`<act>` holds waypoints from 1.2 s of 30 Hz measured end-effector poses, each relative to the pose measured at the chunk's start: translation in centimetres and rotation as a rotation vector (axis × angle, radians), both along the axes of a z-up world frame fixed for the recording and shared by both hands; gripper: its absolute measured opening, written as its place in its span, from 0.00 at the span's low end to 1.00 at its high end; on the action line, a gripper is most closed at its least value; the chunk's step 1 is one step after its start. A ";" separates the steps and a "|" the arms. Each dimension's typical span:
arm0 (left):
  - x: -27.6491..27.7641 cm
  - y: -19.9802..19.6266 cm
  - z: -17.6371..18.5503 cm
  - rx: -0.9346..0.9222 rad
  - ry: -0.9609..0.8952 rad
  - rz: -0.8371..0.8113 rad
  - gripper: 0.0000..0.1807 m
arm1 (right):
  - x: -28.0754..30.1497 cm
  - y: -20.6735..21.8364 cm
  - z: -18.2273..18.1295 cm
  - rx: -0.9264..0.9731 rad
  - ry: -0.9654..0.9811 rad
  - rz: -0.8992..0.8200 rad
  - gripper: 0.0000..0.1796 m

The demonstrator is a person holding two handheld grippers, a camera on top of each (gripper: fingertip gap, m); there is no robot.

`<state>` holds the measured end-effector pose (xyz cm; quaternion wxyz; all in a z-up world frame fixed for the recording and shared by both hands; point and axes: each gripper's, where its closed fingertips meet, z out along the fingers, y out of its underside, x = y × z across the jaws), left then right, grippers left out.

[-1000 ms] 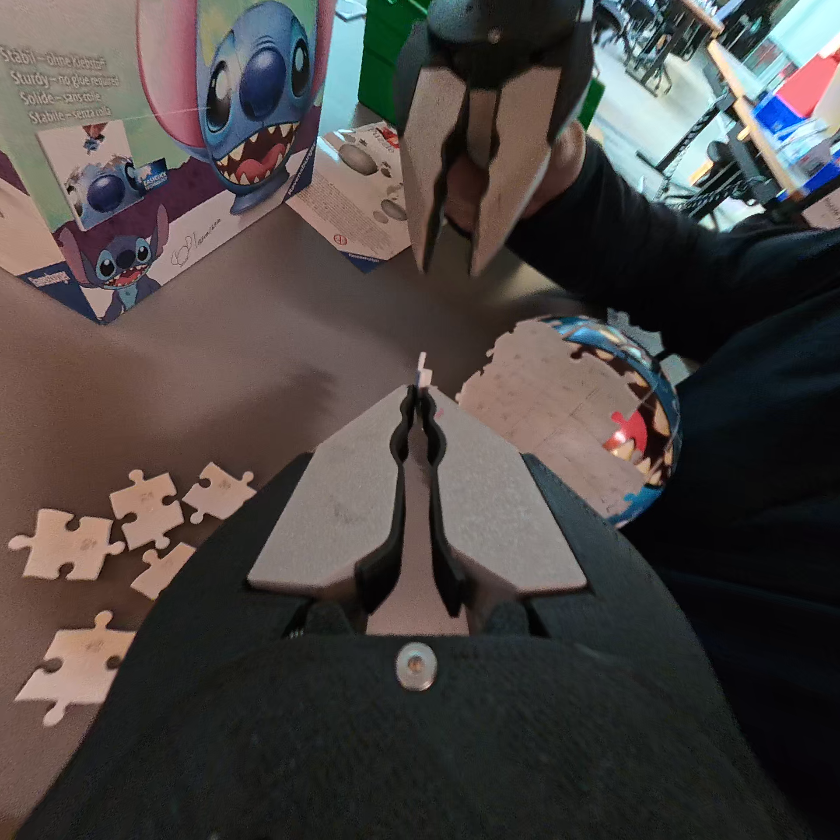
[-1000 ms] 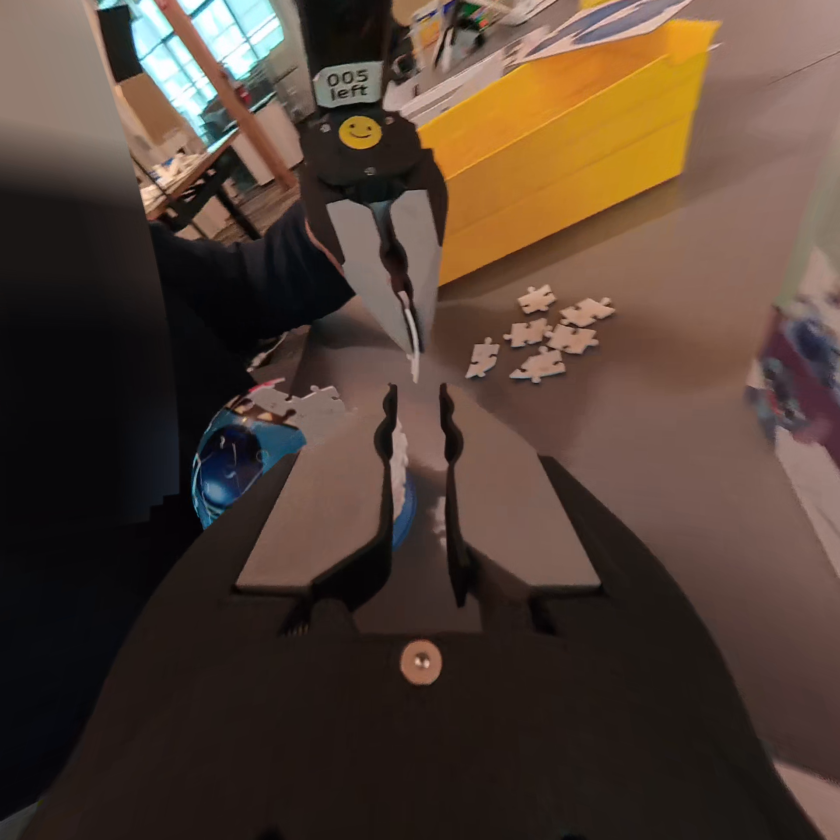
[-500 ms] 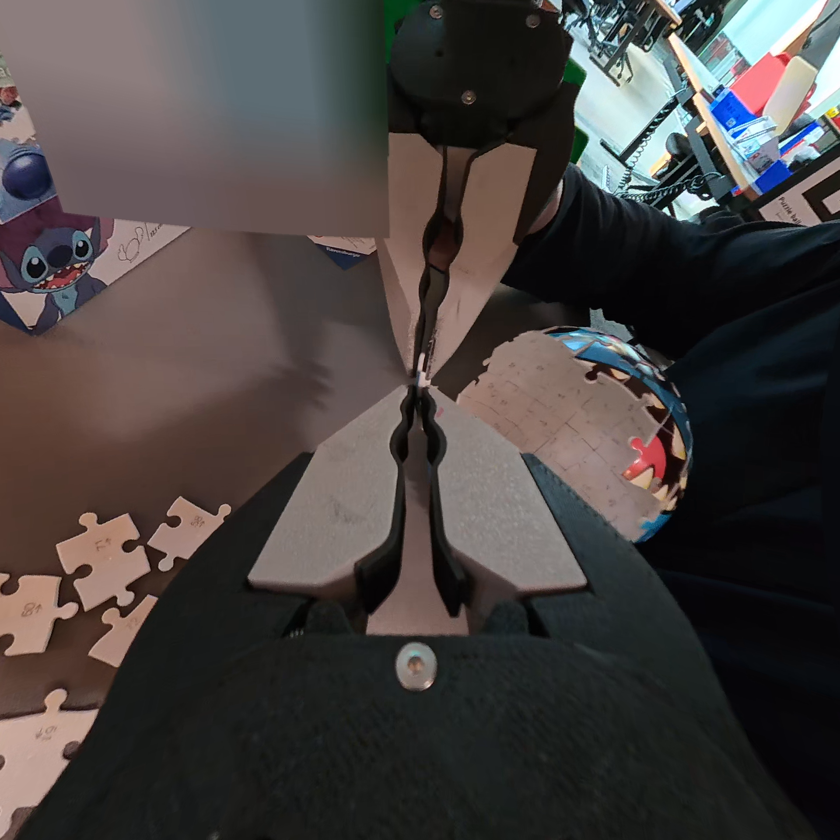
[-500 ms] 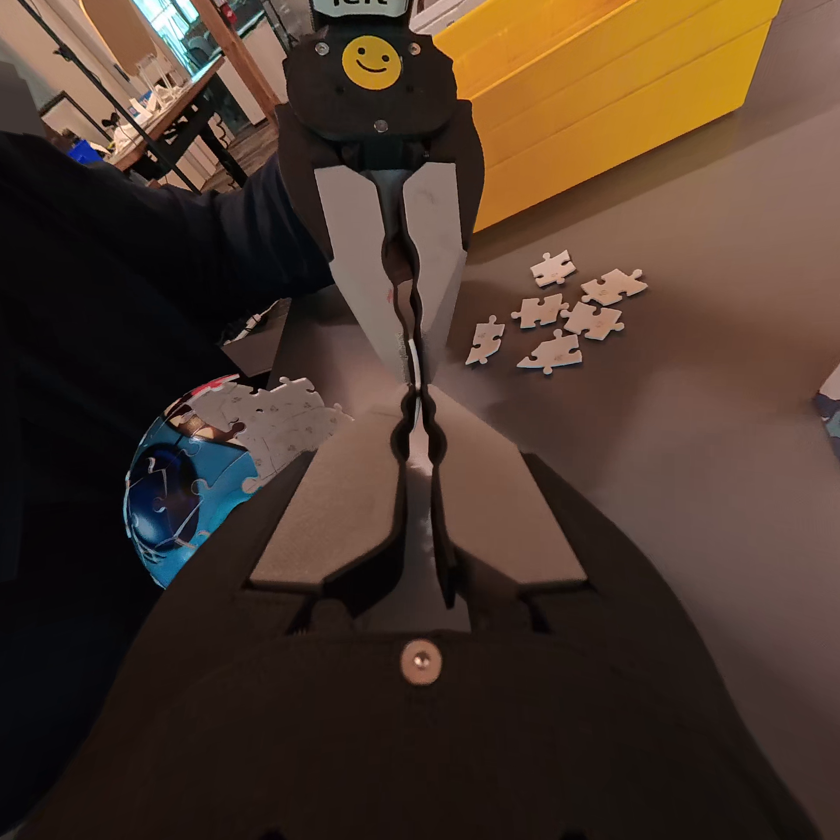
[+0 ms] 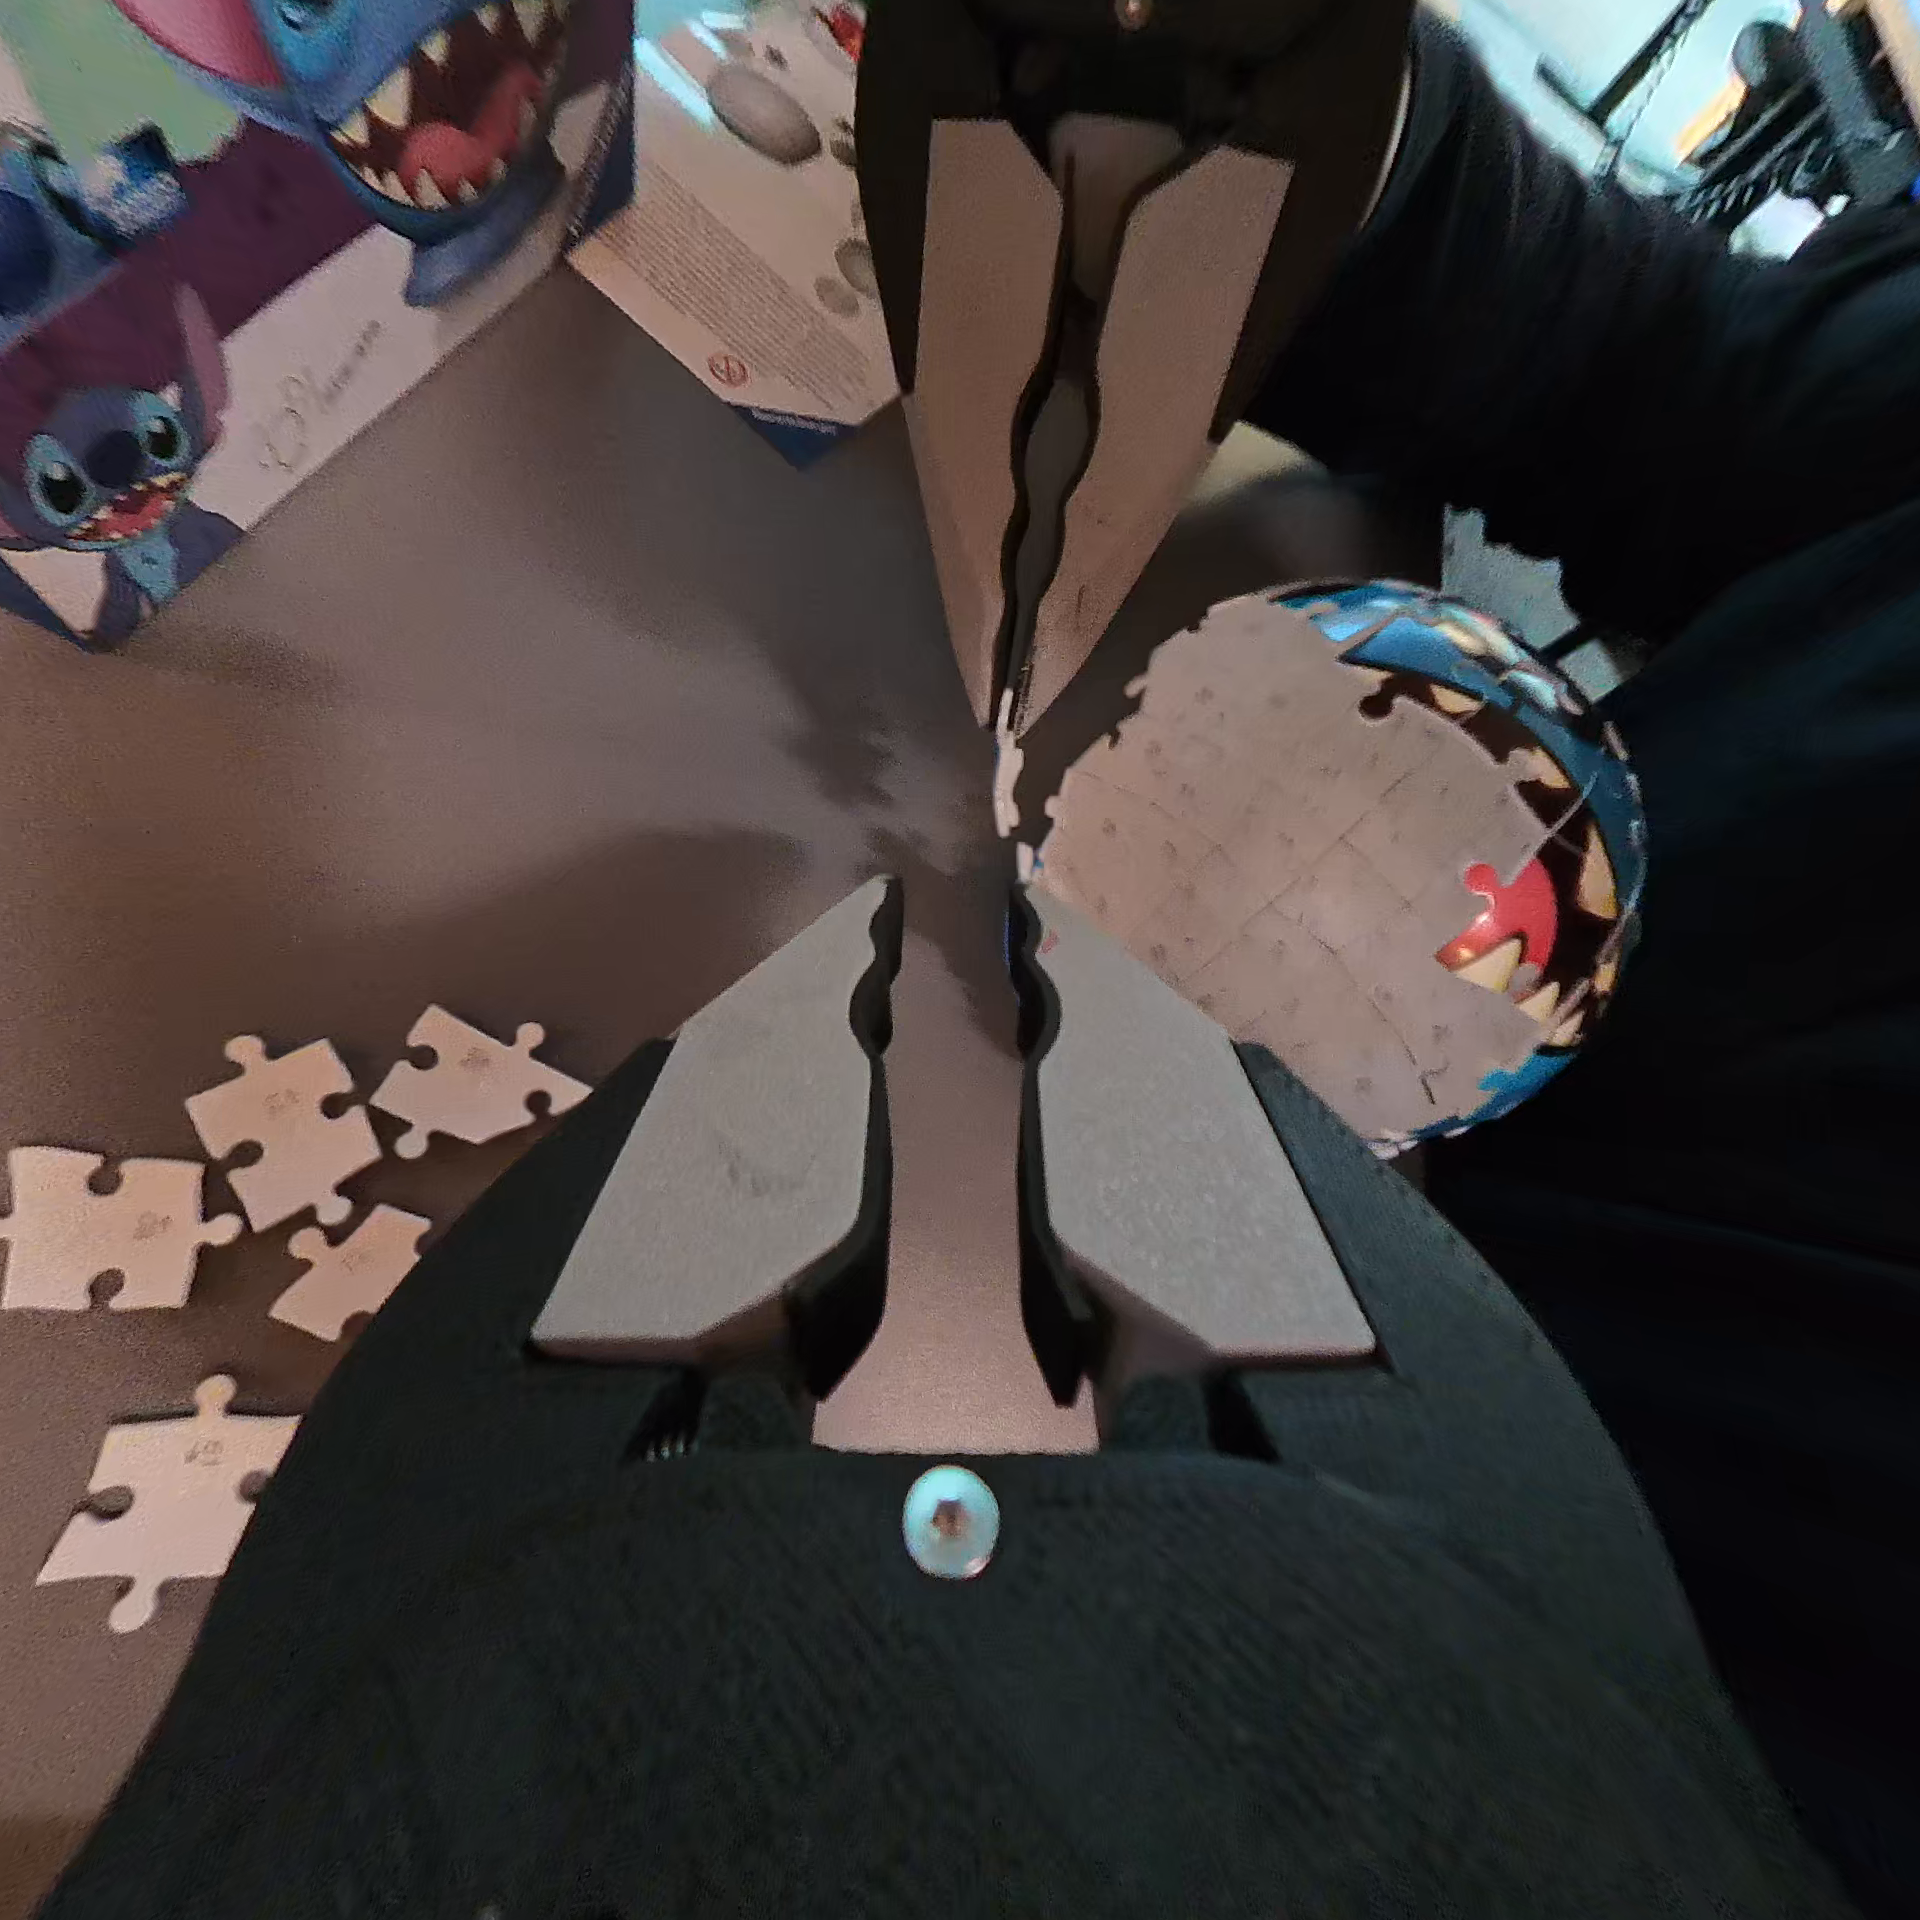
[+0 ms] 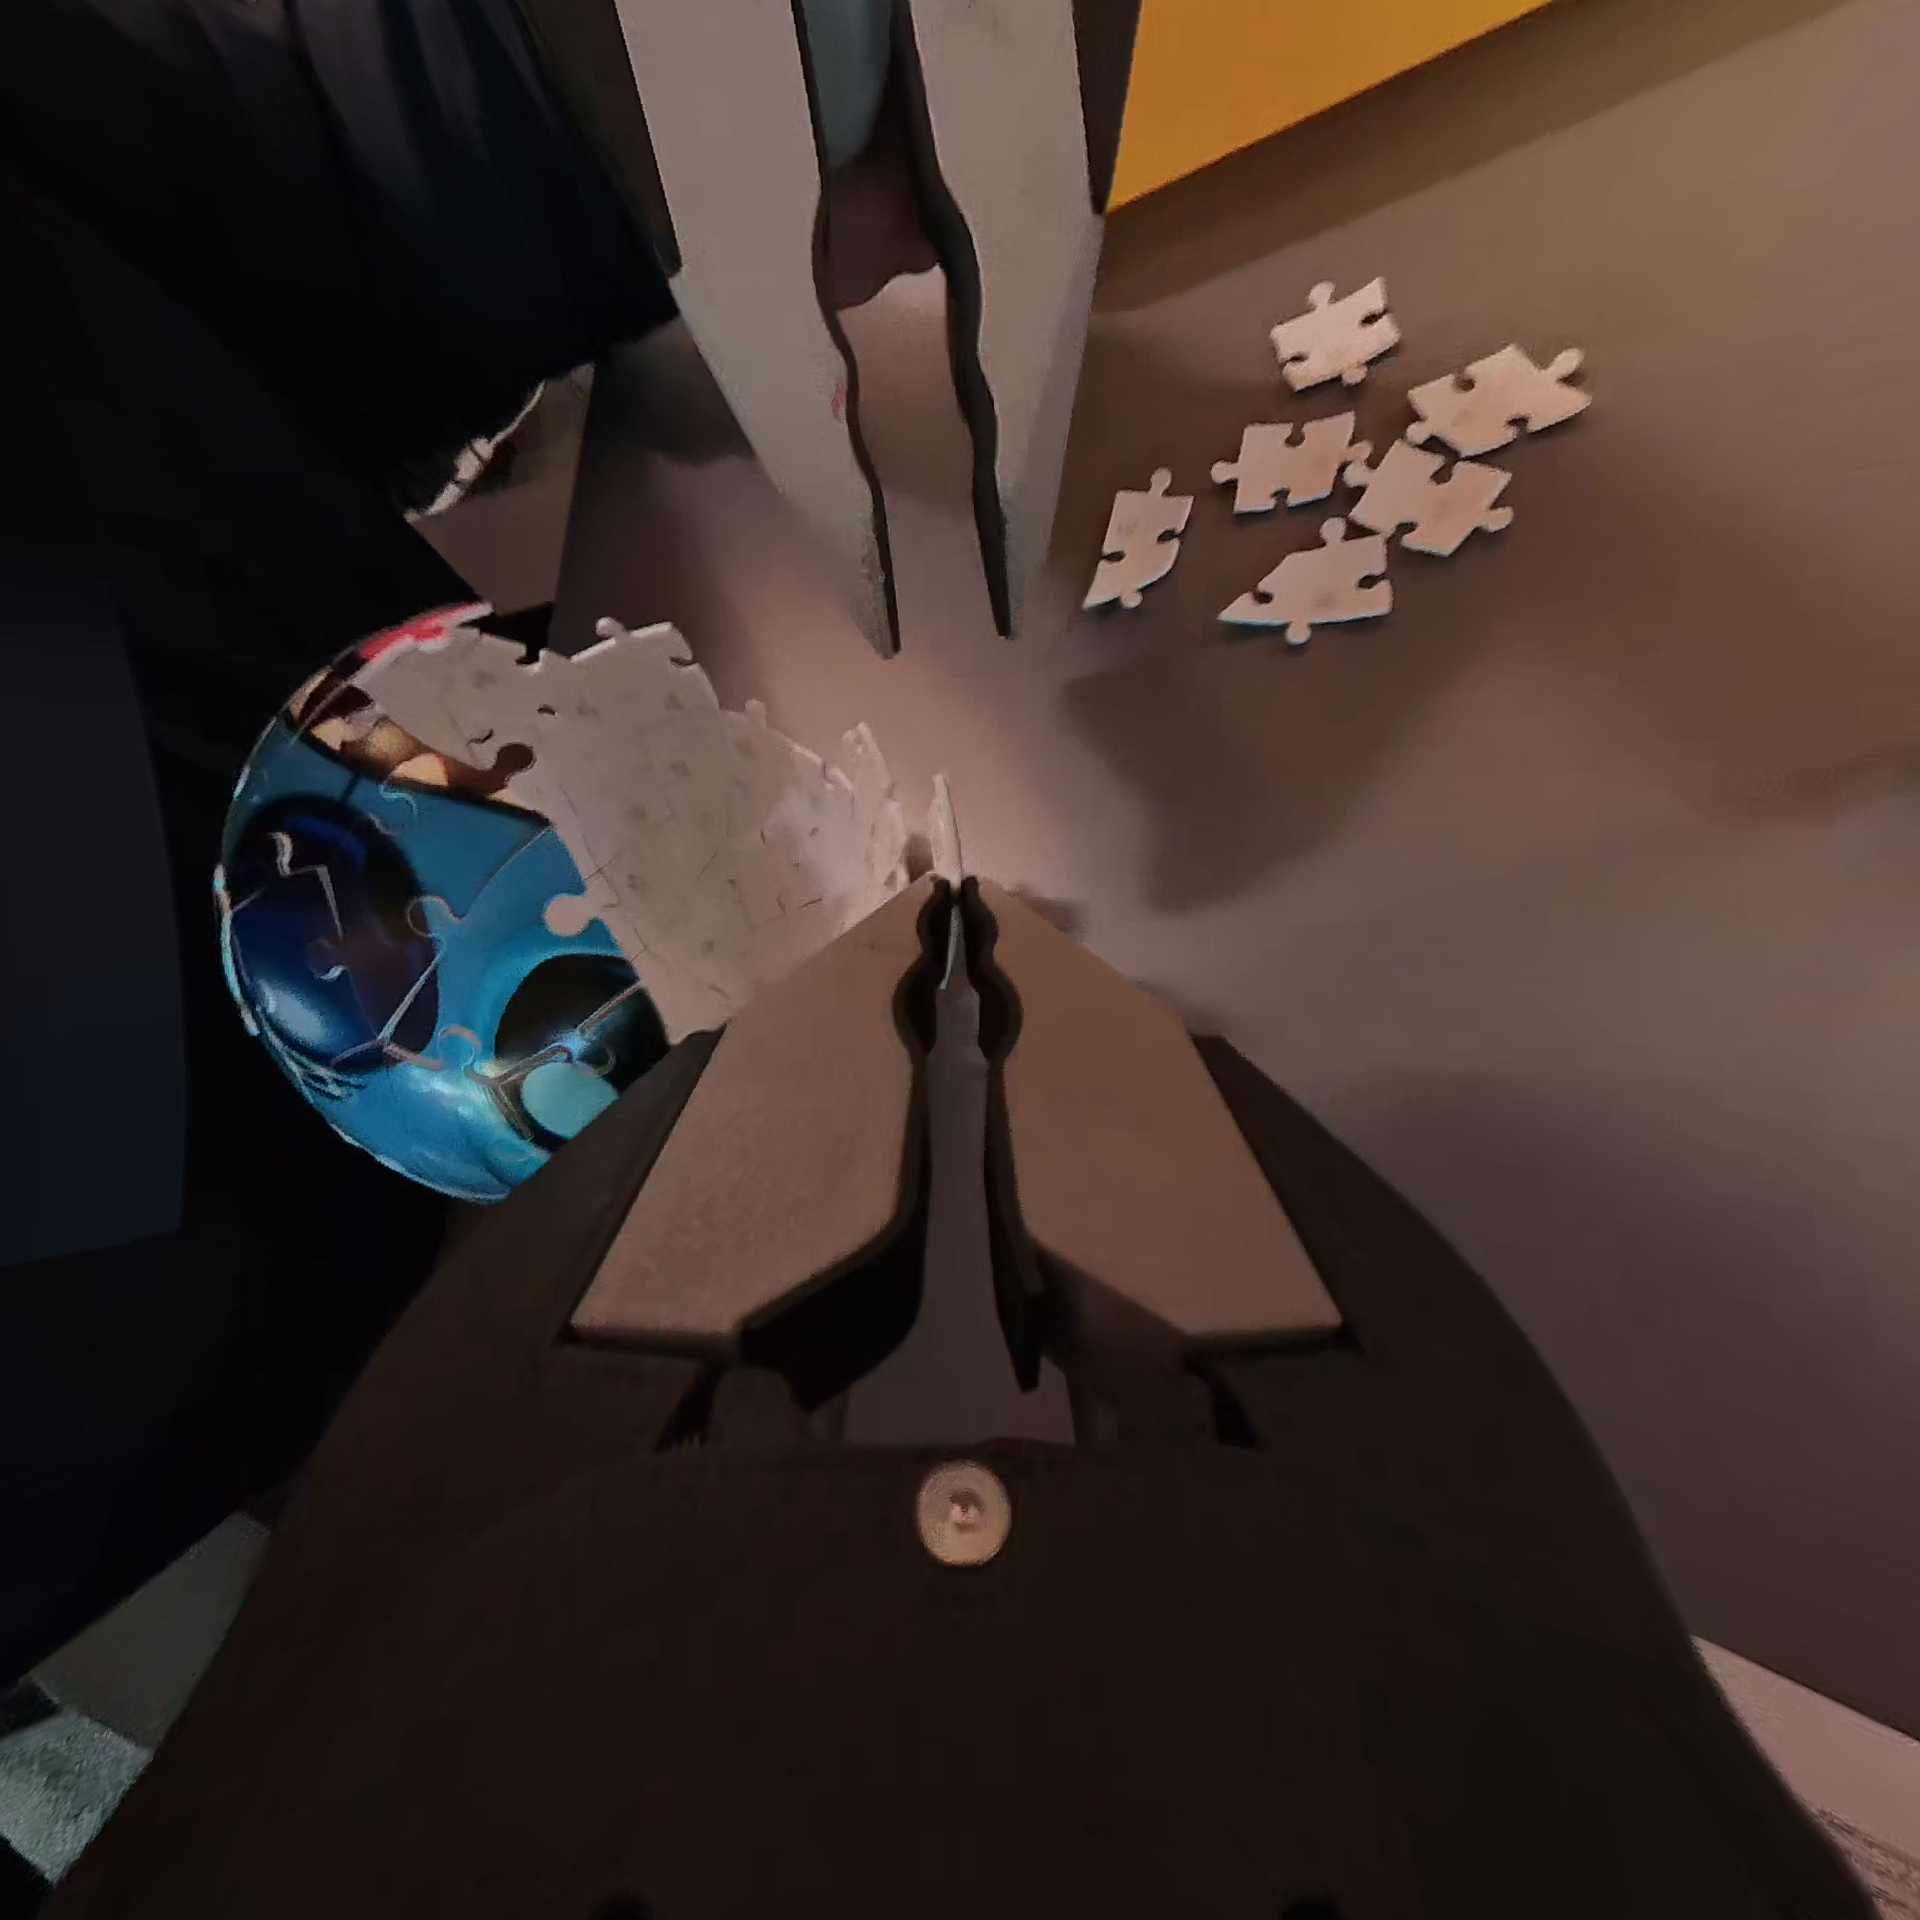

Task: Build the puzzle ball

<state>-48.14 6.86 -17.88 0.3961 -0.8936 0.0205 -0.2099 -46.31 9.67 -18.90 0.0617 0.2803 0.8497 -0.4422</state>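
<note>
The part-built puzzle ball [image 5: 1351, 862], blue outside and white inside, lies open on the table by a person's dark sleeve; it also shows in the right wrist view [image 6: 447, 914]. My right gripper [image 6: 948, 891] is shut on a white puzzle piece [image 6: 943, 821], held edge-on just beside the ball's rim. In the left wrist view this gripper [image 5: 1010, 707] hangs from above with the piece [image 5: 1006, 774] sticking out of its tips. My left gripper [image 5: 956, 899] is open and empty just below that piece; it faces the right one in the right wrist view [image 6: 943, 629].
Several loose white pieces [image 5: 291, 1122] lie on the brown table at the left, also seen in the right wrist view [image 6: 1351, 457]. The puzzle box [image 5: 156, 312] and a leaflet [image 5: 748, 260] stand behind. A yellow bin [image 6: 1299, 94] is beyond the pieces. There is about 5 cm between the tips of the two grippers.
The left gripper held the piece; the right gripper shut on it tip to tip. Now the left gripper has opened and let go, and the piece stays in the right gripper.
</note>
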 end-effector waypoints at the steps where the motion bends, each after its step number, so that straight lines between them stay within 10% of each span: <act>1: 0.3 0.0 -0.3 -0.016 0.012 -0.011 0.11 | 0.4 -0.1 -0.1 0.006 -0.010 0.014 0.00; 36: 3.2 0.7 -3.3 -0.158 0.079 -0.168 0.06 | 2.0 -0.9 -2.0 0.054 -0.203 -0.006 0.00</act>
